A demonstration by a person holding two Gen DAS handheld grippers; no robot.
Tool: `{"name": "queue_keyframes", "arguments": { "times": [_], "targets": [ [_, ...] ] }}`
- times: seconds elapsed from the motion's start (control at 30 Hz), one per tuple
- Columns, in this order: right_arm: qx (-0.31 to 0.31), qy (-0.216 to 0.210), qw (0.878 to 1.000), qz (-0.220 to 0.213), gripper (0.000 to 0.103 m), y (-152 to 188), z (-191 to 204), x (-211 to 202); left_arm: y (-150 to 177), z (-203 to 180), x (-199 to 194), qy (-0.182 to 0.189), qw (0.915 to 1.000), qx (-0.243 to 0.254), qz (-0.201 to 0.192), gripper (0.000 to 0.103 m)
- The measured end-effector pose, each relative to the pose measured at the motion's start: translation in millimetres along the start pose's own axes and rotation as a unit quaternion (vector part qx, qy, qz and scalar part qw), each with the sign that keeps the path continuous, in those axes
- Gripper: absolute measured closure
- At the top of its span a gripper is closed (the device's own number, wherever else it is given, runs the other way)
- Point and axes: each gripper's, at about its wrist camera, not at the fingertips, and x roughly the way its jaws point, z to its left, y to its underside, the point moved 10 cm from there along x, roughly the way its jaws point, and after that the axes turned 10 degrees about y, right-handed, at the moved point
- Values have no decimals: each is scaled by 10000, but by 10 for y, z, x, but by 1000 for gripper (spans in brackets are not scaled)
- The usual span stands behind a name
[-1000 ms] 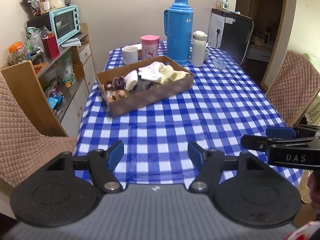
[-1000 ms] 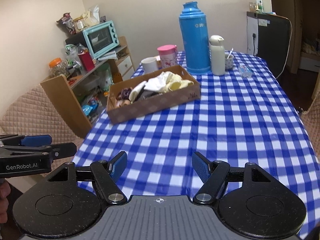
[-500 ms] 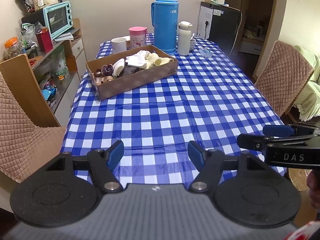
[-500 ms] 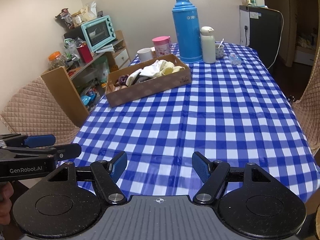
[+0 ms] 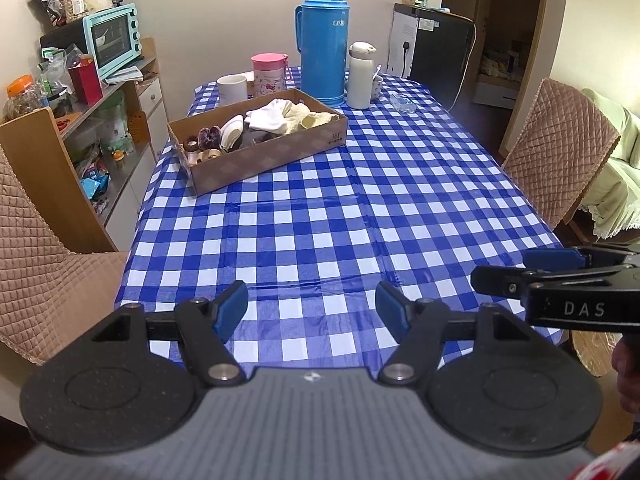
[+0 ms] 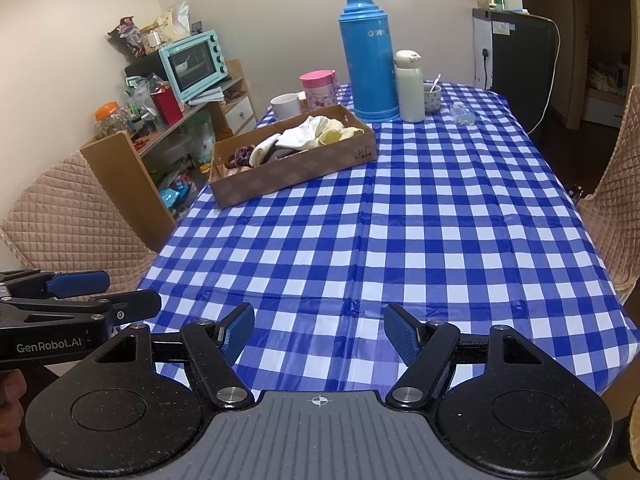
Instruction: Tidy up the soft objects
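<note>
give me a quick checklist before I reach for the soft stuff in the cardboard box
1. Left gripper open and empty: ok.
2. Right gripper open and empty: ok.
3. Tablecloth bare between the grippers and the cardboard box: ok.
4. Soft things reachable from above, white cloth on top of the pile: ok.
5. Tall blue flask and white bottle stand just behind the box, apart from it: ok, but mind them.
6. What lies under the pile: cannot tell.
</note>
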Motion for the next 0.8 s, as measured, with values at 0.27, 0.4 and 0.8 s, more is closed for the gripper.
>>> {"name": "queue_keyframes", "arguments": {
  "times": [0.27, 0.4, 0.8],
  "targets": [
    [-10, -9, 10000, 13, 32, -6, 6, 0, -7, 26, -9, -9, 10000, -8, -2, 35],
    [-14, -10, 10000, 12, 31, -5, 14, -4, -8, 24, -7, -8, 10000, -7, -4, 35],
    [-11, -6, 10000, 10, 32, -4, 20, 2, -9, 25, -6, -12, 10000, -10, -5, 35]
  ]
}}
